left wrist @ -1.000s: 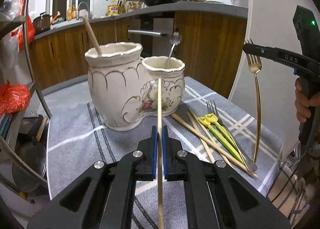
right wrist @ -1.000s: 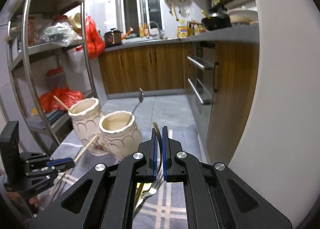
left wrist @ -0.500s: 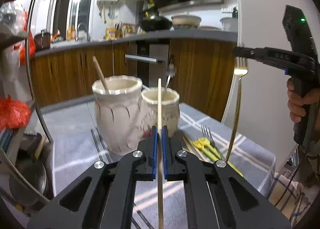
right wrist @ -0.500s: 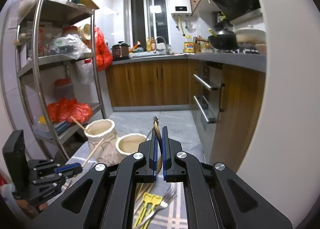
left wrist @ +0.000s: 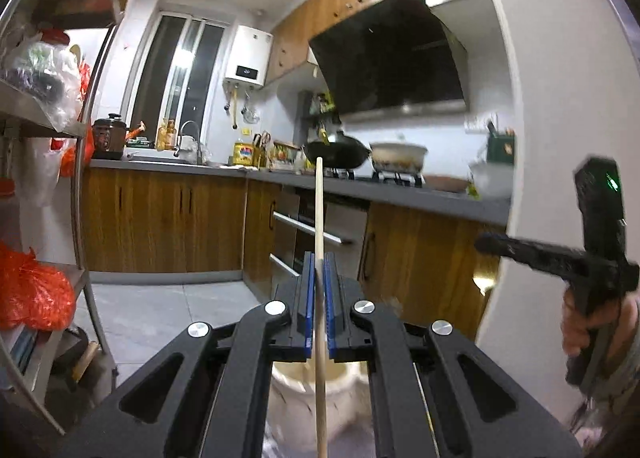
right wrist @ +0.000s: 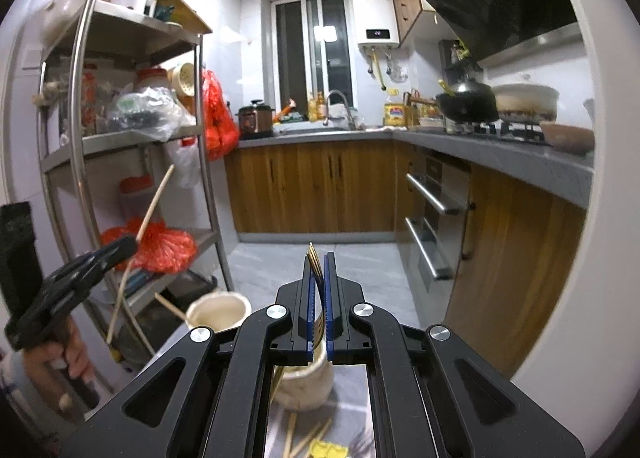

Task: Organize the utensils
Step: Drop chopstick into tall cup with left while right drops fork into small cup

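Observation:
My left gripper (left wrist: 319, 298) is shut on a wooden chopstick (left wrist: 319, 218) held upright, its lower end over the white ceramic holder (left wrist: 296, 398) below the jaws. My right gripper (right wrist: 319, 298) is shut on a gold fork (right wrist: 315, 262), its tines up, above the holder's smaller cup (right wrist: 304, 386). The taller cup (right wrist: 216, 310) holds another chopstick (right wrist: 170, 304). The left gripper with its chopstick (right wrist: 154, 204) shows at the left of the right wrist view. The right gripper (left wrist: 492, 244) shows at the right of the left wrist view.
Loose chopsticks (right wrist: 308, 440) and yellow-handled utensils (right wrist: 328, 450) lie on the grey cloth below the holder. A metal shelf rack (right wrist: 80, 146) stands at the left. Kitchen counter (right wrist: 500, 146) and wooden cabinets lie behind. A white pillar (left wrist: 560, 98) is at the right.
Both grippers have risen and tilted up, so the table has dropped out of sight. The chopstick now hangs over the holder and the fork over the smaller cup.

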A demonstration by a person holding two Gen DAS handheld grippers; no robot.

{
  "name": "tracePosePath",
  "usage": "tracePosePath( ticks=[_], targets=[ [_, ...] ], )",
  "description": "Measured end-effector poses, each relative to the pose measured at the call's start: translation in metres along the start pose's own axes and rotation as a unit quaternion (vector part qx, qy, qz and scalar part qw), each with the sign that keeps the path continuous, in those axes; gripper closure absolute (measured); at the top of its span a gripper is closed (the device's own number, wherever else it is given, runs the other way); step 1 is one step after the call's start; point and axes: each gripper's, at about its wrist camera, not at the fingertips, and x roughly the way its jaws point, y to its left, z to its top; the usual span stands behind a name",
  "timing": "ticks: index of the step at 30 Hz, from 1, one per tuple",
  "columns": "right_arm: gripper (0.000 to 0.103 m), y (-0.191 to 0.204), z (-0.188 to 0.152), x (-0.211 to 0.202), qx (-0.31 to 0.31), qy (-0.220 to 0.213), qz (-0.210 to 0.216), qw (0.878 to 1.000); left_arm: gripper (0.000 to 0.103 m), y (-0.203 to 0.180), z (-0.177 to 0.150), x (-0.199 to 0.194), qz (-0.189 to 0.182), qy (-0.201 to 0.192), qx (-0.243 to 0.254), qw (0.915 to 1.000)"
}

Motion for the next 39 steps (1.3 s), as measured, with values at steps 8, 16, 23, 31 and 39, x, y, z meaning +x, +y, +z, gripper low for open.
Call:
tracePosePath(
  ticks=[8, 16, 23, 31, 39],
  targets=[
    [0.098, -0.007, 0.025, 0.007, 0.016, -0.036, -0.012, 0.999, 0.099, 0.043, 0.003, 0.068, -0.017, 0.002, -0.068, 0.9976],
    [0.098, -0.012, 0.026, 0.028, 0.02, -0.048, -0.046, 0.998, 0.099, 0.046, -0.017, 0.106, -0.021, 0.013, -0.09, 0.9956],
    [0.098, -0.013, 0.014, 0.048, 0.022, -0.053, -0.074, 0.996, 0.099, 0.042, -0.026, 0.117, -0.02, 0.023, -0.084, 0.996],
    [0.098, -0.014, -0.003, 0.071, 0.017, -0.027, -0.077, 0.997, 0.099, 0.046, -0.038, 0.116, -0.028, 0.04, -0.083, 0.9953],
    [0.098, -0.006, -0.026, 0.094, 0.005, 0.022, -0.076, 0.997, 0.099, 0.045, -0.042, 0.112, -0.034, 0.05, -0.073, 0.9955]
  ],
)
